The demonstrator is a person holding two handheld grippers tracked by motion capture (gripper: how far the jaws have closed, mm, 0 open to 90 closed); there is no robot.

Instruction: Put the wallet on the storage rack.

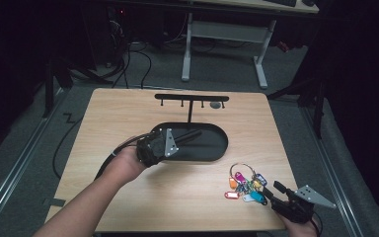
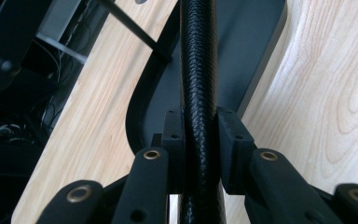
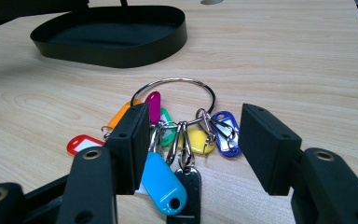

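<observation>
My left gripper (image 1: 179, 141) (image 2: 200, 126) is shut on a thick black braided strap (image 2: 198, 56) (image 1: 191, 135). It holds the strap over the left end of the black oval tray (image 1: 219, 148) (image 2: 261, 42). Near the table's front right corner lies a bunch of coloured key tags on a metal ring (image 1: 245, 183) (image 3: 226, 128). My right gripper (image 1: 272, 193) (image 3: 198, 140) hovers low just in front of the bunch. Its jaws stand open on either side of the tags without touching them.
A black T-shaped hook rack (image 1: 191, 98) rises from the tray's far side. A small grey object (image 1: 216, 104) lies beside it. The tray's wall (image 3: 121, 51) stands beyond the keys. A desk frame (image 1: 224, 44) and cables stand on the floor behind the wooden table (image 1: 128, 197).
</observation>
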